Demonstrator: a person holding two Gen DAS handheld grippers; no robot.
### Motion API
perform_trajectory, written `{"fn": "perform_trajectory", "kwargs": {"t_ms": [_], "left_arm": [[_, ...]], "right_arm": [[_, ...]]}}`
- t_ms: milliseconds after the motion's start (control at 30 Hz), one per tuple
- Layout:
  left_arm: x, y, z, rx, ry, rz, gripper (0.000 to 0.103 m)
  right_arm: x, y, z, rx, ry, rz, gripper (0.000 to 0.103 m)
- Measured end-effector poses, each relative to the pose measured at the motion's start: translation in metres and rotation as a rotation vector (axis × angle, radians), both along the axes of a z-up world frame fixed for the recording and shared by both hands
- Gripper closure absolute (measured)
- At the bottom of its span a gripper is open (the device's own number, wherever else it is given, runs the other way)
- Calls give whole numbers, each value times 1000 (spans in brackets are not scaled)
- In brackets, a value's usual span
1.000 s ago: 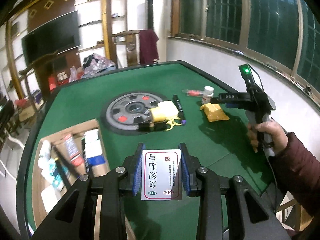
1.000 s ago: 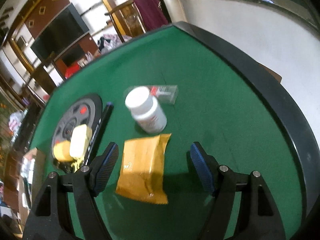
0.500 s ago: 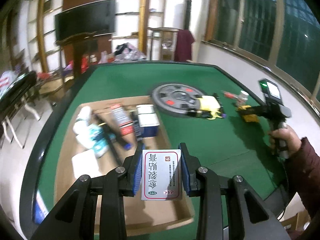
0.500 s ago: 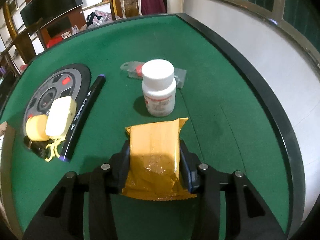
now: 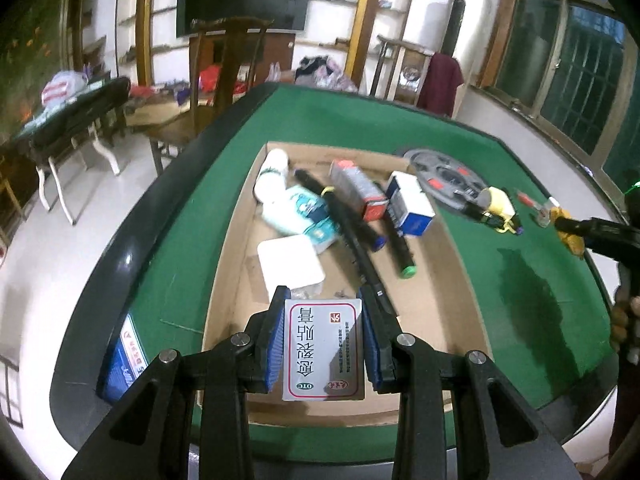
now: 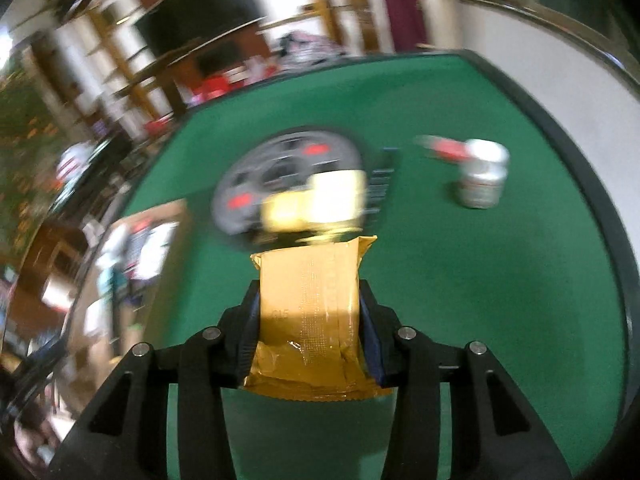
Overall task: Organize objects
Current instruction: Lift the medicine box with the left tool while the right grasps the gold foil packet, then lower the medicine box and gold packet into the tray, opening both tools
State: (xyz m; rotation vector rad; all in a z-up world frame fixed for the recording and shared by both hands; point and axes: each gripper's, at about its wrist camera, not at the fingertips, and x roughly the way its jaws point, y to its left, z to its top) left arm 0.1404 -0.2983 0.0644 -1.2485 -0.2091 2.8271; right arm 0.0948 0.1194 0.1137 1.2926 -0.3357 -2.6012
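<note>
My left gripper (image 5: 322, 312) is shut on a white medicine box (image 5: 322, 350) with red print, held over the near end of the open cardboard box (image 5: 464, 280) on the green table. My right gripper (image 6: 308, 300) is shut on an orange foil packet (image 6: 310, 312), lifted above the green felt. In the left wrist view that packet (image 5: 570, 236) shows at the far right with the right gripper's body and a hand (image 5: 624, 320). A white pill bottle (image 6: 482, 178) stands at the right of the table in the right wrist view.
The cardboard box holds a white bottle (image 5: 272, 178), a blue-white pouch (image 5: 308, 212), black markers (image 5: 352, 220), two small cartons (image 5: 412, 204) and a white pad (image 5: 290, 260). A grey round disc (image 5: 444, 176) and a yellow item (image 5: 496, 204) lie on the felt. A blue packet (image 5: 124, 356) lies at the table's left rim.
The left gripper swung left with the medicine box until the cardboard box lay under it. The right gripper closed on the orange packet and lifted it off the felt, moving left.
</note>
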Motion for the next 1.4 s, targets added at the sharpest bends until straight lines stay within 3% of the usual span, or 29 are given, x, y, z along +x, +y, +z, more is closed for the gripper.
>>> {"fn": "perform_trajectory", "kwargs": {"t_ms": [267, 600, 767, 1067, 1200, 1267, 1400], "left_arm": [[-22, -4, -20, -78, -79, 14, 74], [-43, -12, -46, -149, -180, 96, 74], [-37, -12, -44, -139, -156, 97, 71], [-16, -20, -18, -67, -43, 148, 53], [-10, -30, -10, -28, -5, 178, 51], [-7, -34, -9, -15, 4, 190, 49], [-4, -42, -9, 21, 12, 218, 49]], "right_arm": [[19, -134, -5, -17, -24, 298, 61], [37, -225, -33, 124, -45, 463, 60], [42, -238, -52, 238, -45, 459, 60], [42, -239, -56, 319, -22, 415, 60], [34, -242, -56, 358, -1, 367, 56], [28, -239, -56, 347, -11, 355, 55], [19, -225, -50, 208, -40, 359, 52]]}}
